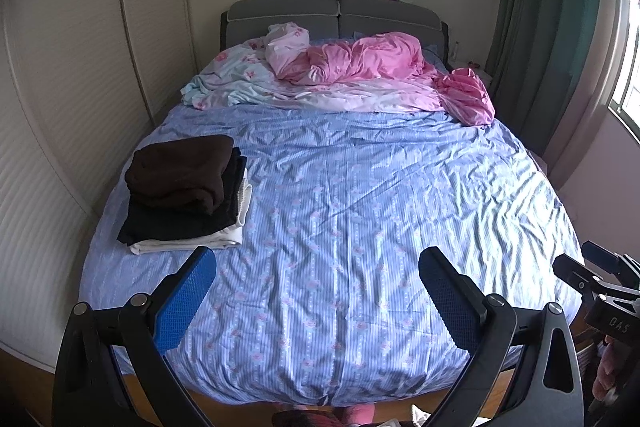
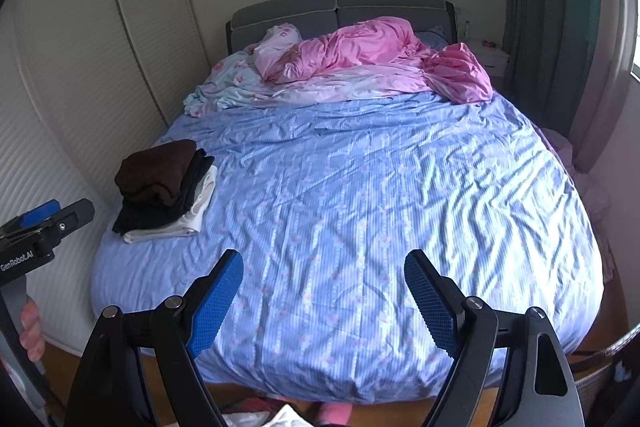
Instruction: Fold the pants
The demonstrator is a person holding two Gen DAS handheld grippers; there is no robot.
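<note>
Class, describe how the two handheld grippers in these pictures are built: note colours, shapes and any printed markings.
Both the left gripper and right gripper have black angular linkage arms with round silver pivot pins and triangular cut-outs. Their fingers carry blue pads with a fine dimpled texture. White lettering reads "GenRobot.AI" on the left gripper's body in the right wrist view.

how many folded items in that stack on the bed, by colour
brown: 1
black: 1, maybe more; its layers can't be told apart
white: 1
total: 3 at least
</note>
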